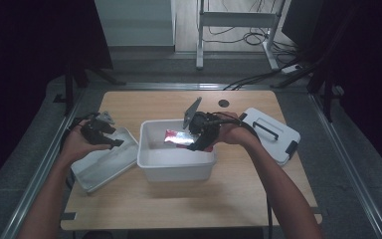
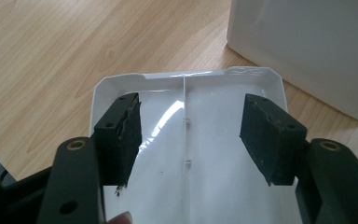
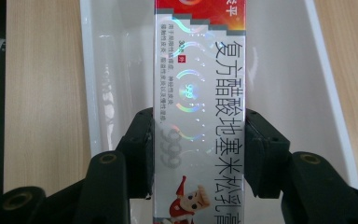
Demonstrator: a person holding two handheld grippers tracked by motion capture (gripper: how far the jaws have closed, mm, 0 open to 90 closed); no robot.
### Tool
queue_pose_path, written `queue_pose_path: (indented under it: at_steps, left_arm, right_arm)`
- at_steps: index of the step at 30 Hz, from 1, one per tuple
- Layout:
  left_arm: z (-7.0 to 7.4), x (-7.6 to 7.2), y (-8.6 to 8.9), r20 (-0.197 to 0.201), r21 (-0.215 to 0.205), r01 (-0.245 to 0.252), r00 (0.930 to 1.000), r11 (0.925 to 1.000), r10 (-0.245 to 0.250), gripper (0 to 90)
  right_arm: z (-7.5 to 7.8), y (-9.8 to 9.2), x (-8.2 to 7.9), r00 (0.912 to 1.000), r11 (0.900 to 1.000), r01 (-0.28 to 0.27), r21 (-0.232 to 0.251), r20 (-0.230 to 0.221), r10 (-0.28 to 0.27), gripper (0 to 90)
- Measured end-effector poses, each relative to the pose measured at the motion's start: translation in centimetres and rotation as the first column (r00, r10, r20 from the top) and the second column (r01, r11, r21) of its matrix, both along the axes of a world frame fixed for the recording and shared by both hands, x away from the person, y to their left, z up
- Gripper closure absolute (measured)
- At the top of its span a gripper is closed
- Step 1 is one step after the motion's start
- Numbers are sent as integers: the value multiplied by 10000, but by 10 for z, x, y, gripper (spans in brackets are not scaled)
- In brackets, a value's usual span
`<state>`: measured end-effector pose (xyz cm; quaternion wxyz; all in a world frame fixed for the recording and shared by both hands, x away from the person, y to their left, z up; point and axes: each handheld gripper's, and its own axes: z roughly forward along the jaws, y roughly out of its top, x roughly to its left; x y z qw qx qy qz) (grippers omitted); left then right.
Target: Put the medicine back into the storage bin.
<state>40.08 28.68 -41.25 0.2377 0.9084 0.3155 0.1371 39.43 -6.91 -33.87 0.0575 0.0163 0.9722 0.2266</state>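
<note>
The right gripper point(image 3: 199, 154) clamps a silver "999" box point(image 3: 199, 93) over the white bin point(image 1: 175, 167); the left gripper point(image 2: 191, 135) stands wide open, holding nothing, above a white tray point(image 2: 186, 79).

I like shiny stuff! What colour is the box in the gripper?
Shiny silver with a red end; the box shows best in the right gripper view.

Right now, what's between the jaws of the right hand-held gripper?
In the right gripper view, a silver and red carton, clamped by the right hand-held gripper above the white bin.
</note>
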Motion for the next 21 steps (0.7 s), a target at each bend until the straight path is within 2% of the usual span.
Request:
queue_pose_path:
  at_steps: [10, 21]
  left_arm:
    - [-3, 1, -3, -45, 12, 87, 10000, 10000, -87, 384]
    - [-2, 1, -4, -40, -86, 65, 10000, 9999, -65, 376]
  right_arm:
    - [-13, 6, 0, 9998, 9994, -172, -301, -103, 169, 504]
    - [-24, 10, 1, 9992, 9988, -264, -411, -323, 251, 503]
